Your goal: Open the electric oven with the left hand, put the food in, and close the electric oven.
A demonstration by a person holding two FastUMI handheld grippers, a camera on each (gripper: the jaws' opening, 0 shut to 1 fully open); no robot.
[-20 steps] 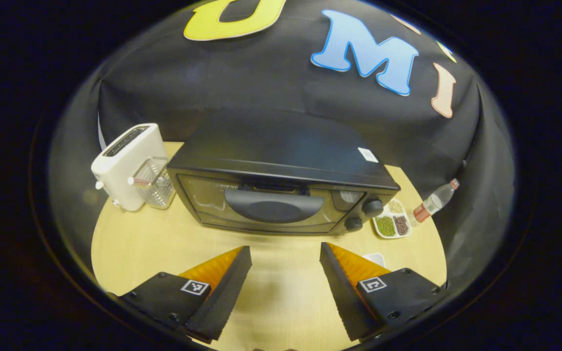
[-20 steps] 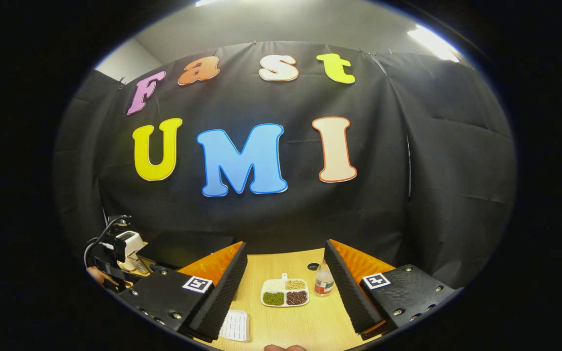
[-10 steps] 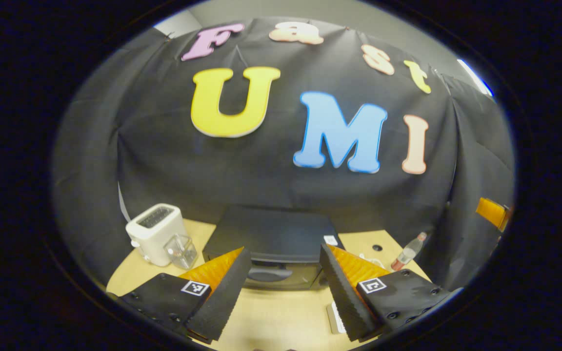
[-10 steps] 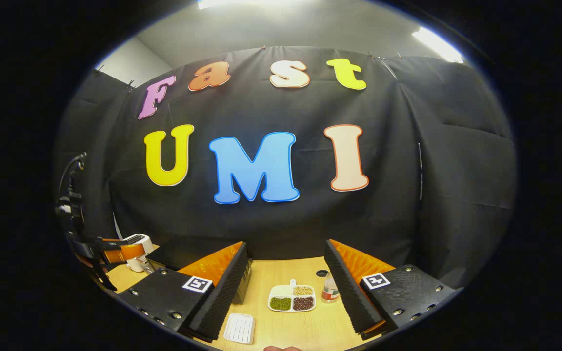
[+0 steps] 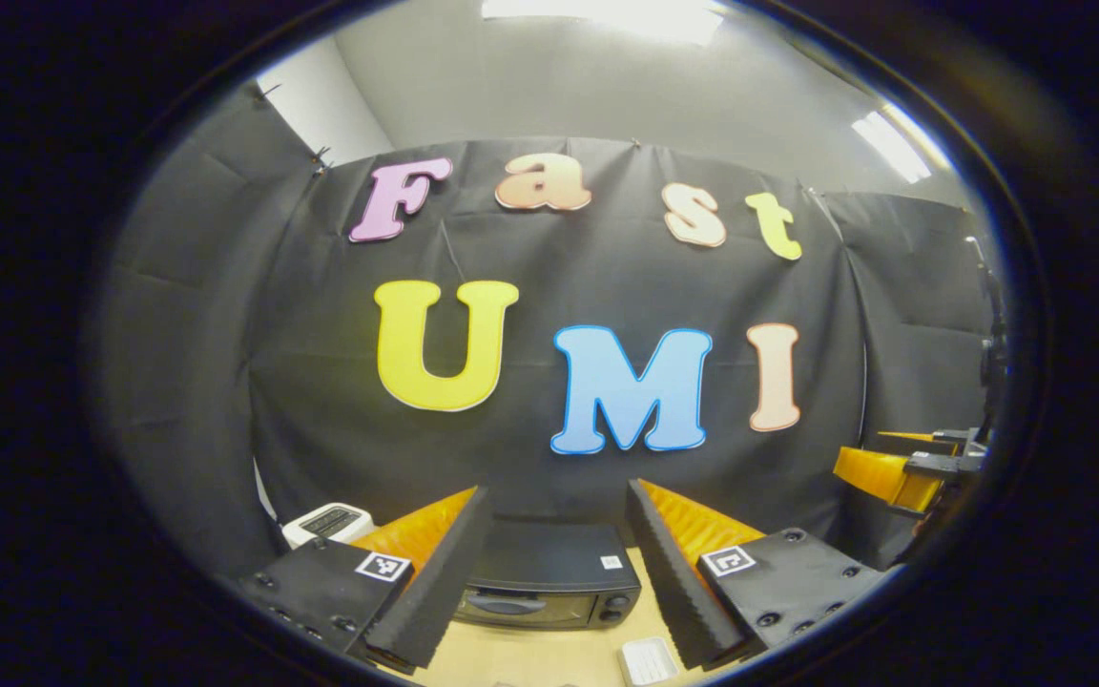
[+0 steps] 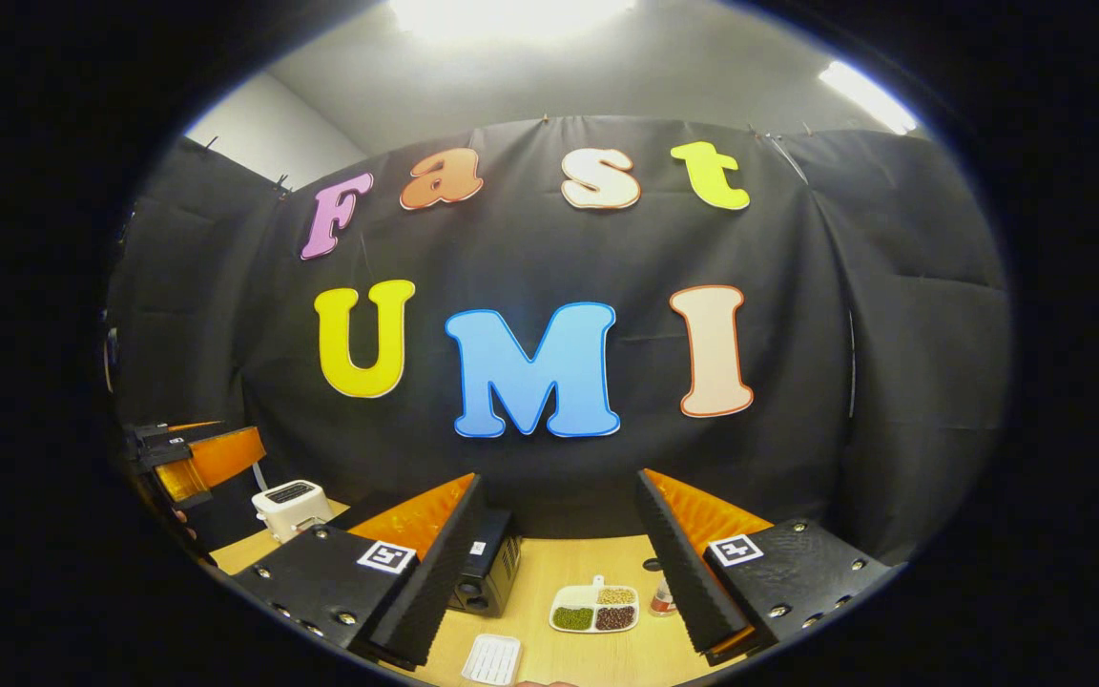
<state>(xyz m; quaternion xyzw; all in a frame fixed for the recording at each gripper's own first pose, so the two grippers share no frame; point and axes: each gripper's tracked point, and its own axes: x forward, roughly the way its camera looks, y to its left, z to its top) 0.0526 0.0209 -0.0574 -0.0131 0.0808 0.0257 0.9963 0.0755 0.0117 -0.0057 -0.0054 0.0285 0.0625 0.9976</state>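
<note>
electric oven (image 5: 535, 582) lies broadside on the desk (image 6: 597, 649), door facing left claw (image 5: 554, 582); both claws gape; right claw (image 6: 559, 572).

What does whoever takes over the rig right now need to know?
Left tool: open, holding nothing, raised above the table and back from the oven.
Right tool: open, holding nothing, raised above the table.
Oven: door shut, beside the toaster.
Food: divided dish with beans sits right of the oven; a small white tray lies nearer the front edge.
Done: nothing that shows; door is closed, food is outside.
Left: open the door with the left tool, put the food in, close it.
</note>
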